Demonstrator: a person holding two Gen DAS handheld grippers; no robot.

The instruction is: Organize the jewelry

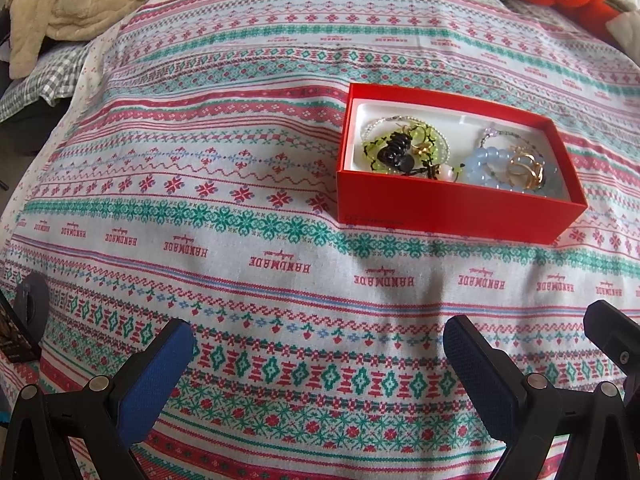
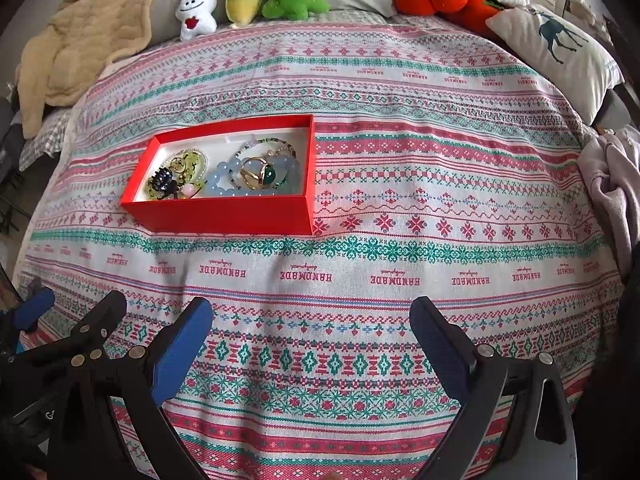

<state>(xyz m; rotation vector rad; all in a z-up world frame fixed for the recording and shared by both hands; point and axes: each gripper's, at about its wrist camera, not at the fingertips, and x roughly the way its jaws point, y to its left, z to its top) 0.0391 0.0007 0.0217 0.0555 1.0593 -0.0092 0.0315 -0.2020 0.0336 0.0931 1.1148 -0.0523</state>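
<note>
Your left gripper [image 1: 318, 354] and right gripper [image 2: 310, 336] both gape wide, empty, over the cloth [image 2: 400, 240]. The box [image 2: 224, 210] sits at ten o'clock in the right view, beads [image 2: 224, 182] and ring [image 2: 260, 174] heaped inside. Tangled strands could snag together; the light box may slide.

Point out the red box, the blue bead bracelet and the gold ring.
red box [image 2: 224, 212]: right wrist view, near outer wall.
blue bead bracelet [image 2: 218, 170]: right wrist view, beads at left.
gold ring [image 2: 253, 176]: right wrist view, gold band.
</note>
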